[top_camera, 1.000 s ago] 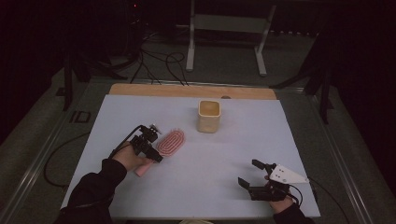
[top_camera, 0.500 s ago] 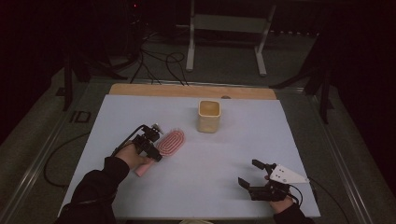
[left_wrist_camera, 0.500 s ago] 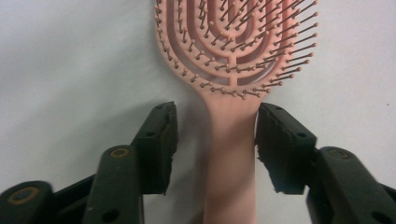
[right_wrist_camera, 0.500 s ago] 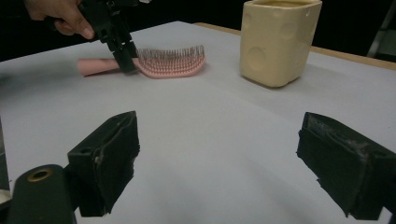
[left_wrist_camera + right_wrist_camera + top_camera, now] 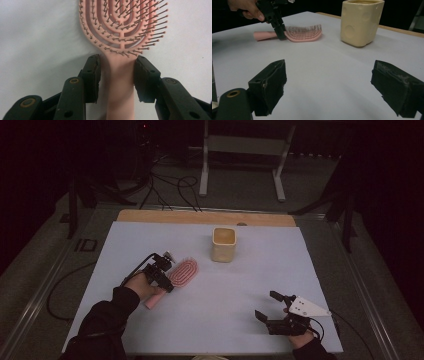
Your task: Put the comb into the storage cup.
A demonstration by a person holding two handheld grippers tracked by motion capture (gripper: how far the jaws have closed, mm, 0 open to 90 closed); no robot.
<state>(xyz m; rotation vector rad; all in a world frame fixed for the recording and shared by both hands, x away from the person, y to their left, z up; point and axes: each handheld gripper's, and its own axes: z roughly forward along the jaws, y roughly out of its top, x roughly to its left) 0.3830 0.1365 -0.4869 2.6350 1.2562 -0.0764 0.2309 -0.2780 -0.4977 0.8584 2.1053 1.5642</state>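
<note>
A pink hairbrush (image 5: 184,271) lies bristles up on the white table, left of centre. My left gripper (image 5: 165,276) reaches down over its handle. In the left gripper view the jaws have just been closing on the handle (image 5: 121,100), just below the bristled head (image 5: 122,22), and both pads now sit against its sides. The brush still rests on the table. My right gripper (image 5: 265,305) is near the front right edge, open and holding nothing. The right gripper view looks between its spread jaws (image 5: 329,82) toward the brush (image 5: 300,35) and the left gripper (image 5: 277,26).
A cream square cup (image 5: 223,245) stands upright behind the brush, near the table's middle back; it is also in the right gripper view (image 5: 360,22). A wooden strip (image 5: 205,217) runs along the far edge. Cables and a stand's legs lie on the dark floor beyond.
The left gripper's jaws have drawn in around the brush handle. Both hands and the brush stay where they were.
</note>
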